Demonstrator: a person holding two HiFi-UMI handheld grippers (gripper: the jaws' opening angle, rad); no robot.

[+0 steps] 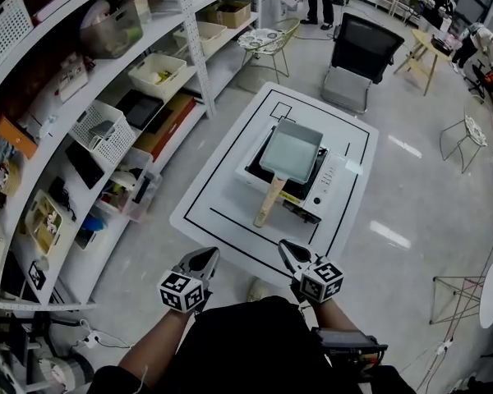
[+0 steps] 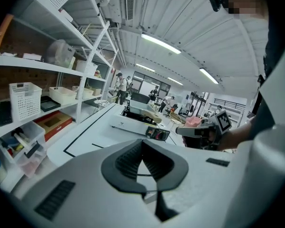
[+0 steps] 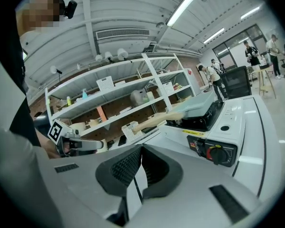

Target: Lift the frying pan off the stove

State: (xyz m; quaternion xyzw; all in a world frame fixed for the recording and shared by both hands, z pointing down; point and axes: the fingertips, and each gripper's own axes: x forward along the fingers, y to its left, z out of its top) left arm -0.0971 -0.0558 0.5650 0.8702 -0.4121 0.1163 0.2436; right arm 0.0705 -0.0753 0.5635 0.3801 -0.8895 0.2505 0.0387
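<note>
Frying pan [image 1: 292, 150]: rectangular, resting on the stove [image 1: 335, 179], ahead of both grippers and well apart from them, with its wooden handle [image 1: 269, 202] pointing back toward them. Left gripper [image 1: 205, 257] and right gripper [image 1: 289, 251]: side by side at the near edge of the table [image 1: 222, 171], jaws together, nothing between them.

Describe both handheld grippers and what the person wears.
The left gripper and right gripper match: pale grey shells, tapering jaws lined with black ribbed pads, and a cube of black-and-white square markers behind. The person wears a black top.
</note>
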